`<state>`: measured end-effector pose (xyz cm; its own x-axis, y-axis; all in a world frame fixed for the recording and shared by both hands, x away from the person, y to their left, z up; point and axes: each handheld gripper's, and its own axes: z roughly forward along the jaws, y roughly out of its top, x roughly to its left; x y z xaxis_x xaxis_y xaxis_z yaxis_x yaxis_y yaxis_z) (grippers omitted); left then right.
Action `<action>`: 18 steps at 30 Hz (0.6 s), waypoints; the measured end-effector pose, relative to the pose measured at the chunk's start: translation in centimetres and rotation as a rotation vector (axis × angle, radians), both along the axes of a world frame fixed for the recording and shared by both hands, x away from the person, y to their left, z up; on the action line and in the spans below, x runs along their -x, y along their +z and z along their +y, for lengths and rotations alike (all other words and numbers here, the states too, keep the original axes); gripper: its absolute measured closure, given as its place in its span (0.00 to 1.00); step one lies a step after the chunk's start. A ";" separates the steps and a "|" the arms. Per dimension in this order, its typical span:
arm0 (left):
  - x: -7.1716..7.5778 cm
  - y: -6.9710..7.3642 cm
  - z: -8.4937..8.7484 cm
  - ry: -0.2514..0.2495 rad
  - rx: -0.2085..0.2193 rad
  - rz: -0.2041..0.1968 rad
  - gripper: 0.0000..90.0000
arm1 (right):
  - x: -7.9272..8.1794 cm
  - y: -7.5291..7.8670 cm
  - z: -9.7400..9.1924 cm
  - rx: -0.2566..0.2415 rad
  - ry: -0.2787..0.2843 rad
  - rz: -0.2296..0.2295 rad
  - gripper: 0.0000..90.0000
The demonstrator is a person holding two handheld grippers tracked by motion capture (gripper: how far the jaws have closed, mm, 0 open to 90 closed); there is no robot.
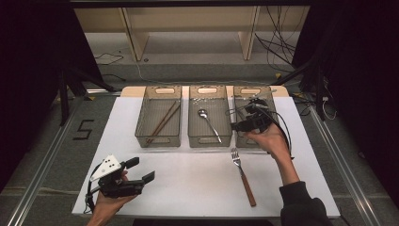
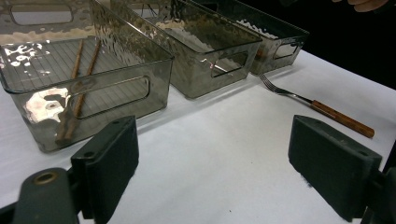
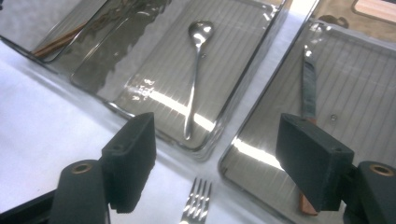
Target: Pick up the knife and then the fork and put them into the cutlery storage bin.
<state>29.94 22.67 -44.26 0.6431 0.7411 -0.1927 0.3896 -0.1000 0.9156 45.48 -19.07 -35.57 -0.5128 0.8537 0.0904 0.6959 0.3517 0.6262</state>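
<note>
Right gripper (image 1: 241, 123) hovering over the right bin's (image 1: 270, 96) near edge, jaws wide apart and empty. Left gripper (image 1: 140, 170) low on the white table (image 1: 188, 183) well toward the person from the bins, jaws likewise spread, nothing between. Dark room beyond, cables and a wooden shelf frame behind the table. Knife (image 3: 308, 84) flat inside the right bin, dark blade, brown handle. Spoon (image 1: 207, 121) in the middle bin (image 1: 207, 90), chopsticks (image 1: 163, 120) in the left bin (image 1: 162, 90). Fork (image 1: 243, 175) with wooden handle on the table just in front of the bins.
</note>
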 end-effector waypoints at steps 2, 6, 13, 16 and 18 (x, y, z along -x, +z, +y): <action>0.0 0.0 0.0 -0.001 -0.001 -0.001 0.18 | 0.3 0.0 0.2 0.000 0.007 -0.002 0.32; 0.0 0.0 0.0 0.000 -0.001 -0.001 0.18 | 1.0 -0.2 0.5 -0.001 0.022 -0.001 0.31; 0.0 0.0 0.0 0.001 0.000 -0.001 0.18 | 2.1 -0.8 0.7 -0.002 0.038 0.005 0.31; 0.0 0.0 0.0 0.002 0.001 -0.002 0.18 | 2.4 -1.1 0.8 -0.003 0.044 0.009 0.31; 0.0 0.0 0.0 0.001 0.000 -0.002 0.18 | 2.7 -1.4 0.8 -0.001 0.051 0.010 0.31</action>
<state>29.91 22.66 -44.24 0.6425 0.7419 -0.1918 0.3880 -0.0991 0.9163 42.76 -18.31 -36.93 -0.5548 0.8263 0.0970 0.6834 0.3861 0.6196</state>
